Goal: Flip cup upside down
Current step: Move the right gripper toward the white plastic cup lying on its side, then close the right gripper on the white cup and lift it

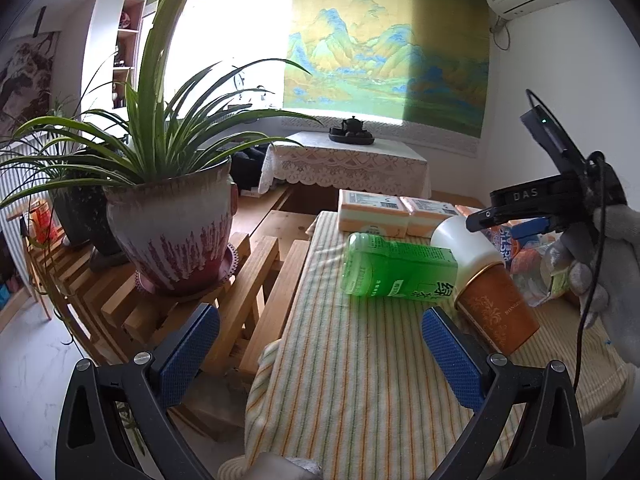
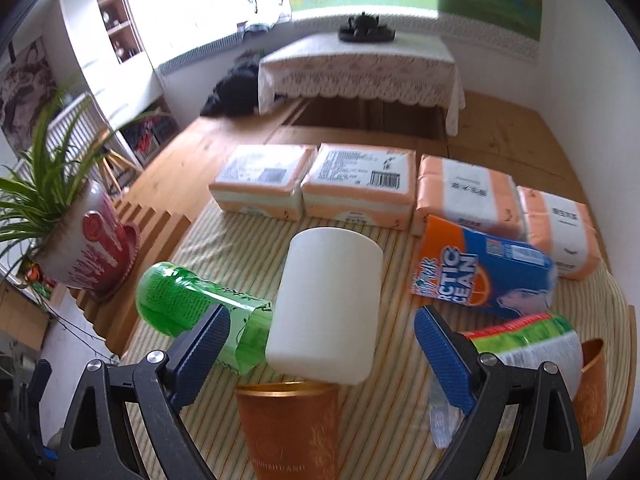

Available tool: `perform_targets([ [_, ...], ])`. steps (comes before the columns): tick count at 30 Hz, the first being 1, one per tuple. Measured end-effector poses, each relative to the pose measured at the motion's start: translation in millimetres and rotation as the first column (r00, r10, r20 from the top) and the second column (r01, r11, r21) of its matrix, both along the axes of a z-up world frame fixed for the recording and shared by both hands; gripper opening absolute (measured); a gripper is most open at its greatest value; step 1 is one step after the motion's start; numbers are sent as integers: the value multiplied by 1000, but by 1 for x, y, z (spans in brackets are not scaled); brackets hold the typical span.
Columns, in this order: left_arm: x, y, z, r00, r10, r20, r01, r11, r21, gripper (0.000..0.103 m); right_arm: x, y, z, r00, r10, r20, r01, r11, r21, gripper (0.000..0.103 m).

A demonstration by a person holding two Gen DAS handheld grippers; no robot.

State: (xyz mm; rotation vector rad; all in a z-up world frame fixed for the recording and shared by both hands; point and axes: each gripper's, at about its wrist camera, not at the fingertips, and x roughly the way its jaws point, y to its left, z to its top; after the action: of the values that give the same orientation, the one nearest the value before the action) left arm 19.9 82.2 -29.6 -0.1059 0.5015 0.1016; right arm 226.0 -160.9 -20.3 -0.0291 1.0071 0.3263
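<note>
The left wrist view looks low across the worktop (image 1: pixel 360 380) from its left edge; the right wrist view looks down from close above. Both share the green bottle (image 1: pixel 396 266) (image 2: pixel 192 300).

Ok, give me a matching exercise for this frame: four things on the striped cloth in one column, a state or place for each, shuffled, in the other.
Things:
1. white cup
2. green bottle
3. tissue packs
4. right claw

States:
A. lying on its side on the striped cloth
B. lined up in a row along the far edge
C. open, fingers either side of the cup
D. mouth down on top of the brown cup

Pairs: 1-D, 2-A, 3-B, 4-C
</note>
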Motion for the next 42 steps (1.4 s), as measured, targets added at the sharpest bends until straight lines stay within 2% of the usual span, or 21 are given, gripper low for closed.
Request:
perform_targets([
  [3, 2, 4, -2, 1000, 9, -6, -9, 1000, -9, 102, 14, 3, -11, 997, 3, -71, -3, 1000, 0, 83],
  [8, 4, 9, -4, 1000, 20, -10, -21, 1000, -15, 102, 28, 8, -27, 987, 20, -159, -20, 1000, -3, 81],
  [16, 6, 13, -4, 999, 39, -15, -40, 999, -20, 102, 40, 6, -35, 976, 34, -217, -32, 999, 15, 76],
  [17, 6, 14, -4, 999, 40, -16, -40, 999, -22, 102, 41, 6, -36, 974, 37, -223, -33, 999, 20, 75],
  [18, 6, 13, -4, 999, 40, -16, -41, 999, -22, 102, 42, 4, -37, 973, 29, -231, -26, 1000, 15, 69],
  [21, 6, 13, -5, 999, 40, -16, -41, 999, -22, 102, 45, 0, -37, 969, 27, -245, -21, 999, 29, 69],
  [28, 5, 10, -4, 999, 32, -18, -32, 999, -11, 102, 51, 11, -44, 963, 64, -263, -62, 998, 14, 72],
  [34, 3, 14, -2, 999, 50, -17, -50, 999, -15, 102, 49, 12, -42, 970, 62, -234, -64, 998, -1, 72],
  [42, 1, 7, 1, 999, 40, -9, -40, 999, -1, 102, 44, -4, -10, 985, 54, -167, -47, 998, 43, 71],
])
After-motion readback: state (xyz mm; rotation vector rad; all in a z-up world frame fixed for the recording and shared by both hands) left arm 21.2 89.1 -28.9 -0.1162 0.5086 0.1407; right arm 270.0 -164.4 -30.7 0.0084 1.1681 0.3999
